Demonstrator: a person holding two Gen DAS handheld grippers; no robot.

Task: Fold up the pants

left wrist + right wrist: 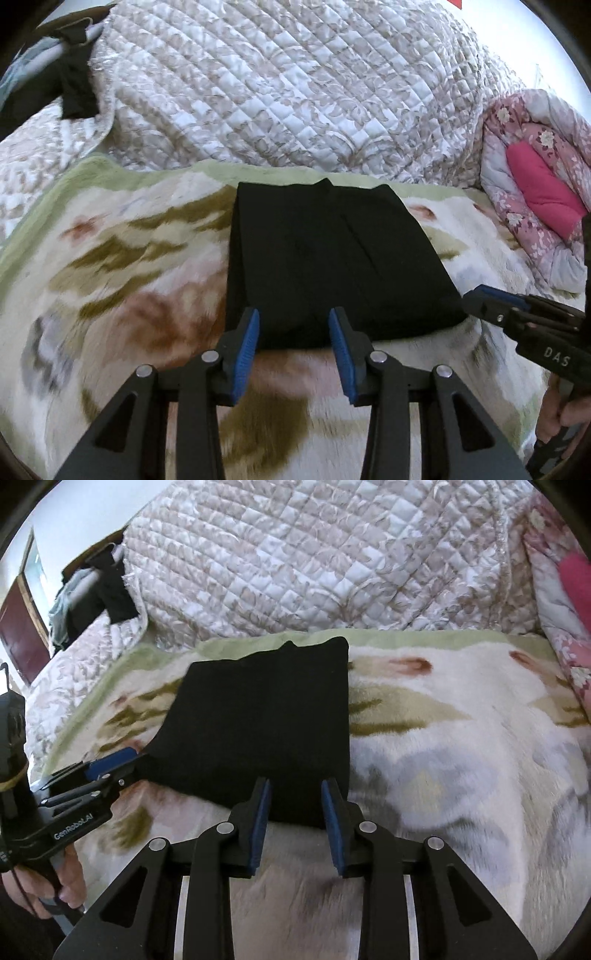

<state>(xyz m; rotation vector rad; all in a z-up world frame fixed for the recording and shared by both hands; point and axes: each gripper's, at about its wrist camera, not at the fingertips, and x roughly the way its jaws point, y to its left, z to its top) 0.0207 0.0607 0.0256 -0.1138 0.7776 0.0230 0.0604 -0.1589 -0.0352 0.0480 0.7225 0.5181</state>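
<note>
Nearest the lens, the left gripper (293,325) and the right gripper (295,797) both hover with blue pads spread, pinching nothing, just at the near edge of the folded black fabric pants (332,258), which lie flat at frame centre on the plush floral fleece blanket (129,295). Judging it nearly done, I would only press stray edges square. No containers show.

Home bedroom: bed with fleece blanket (110,295) under the claw, quilted bedspread (277,92) beyond it, pink floral duvet (535,192) far right.
</note>
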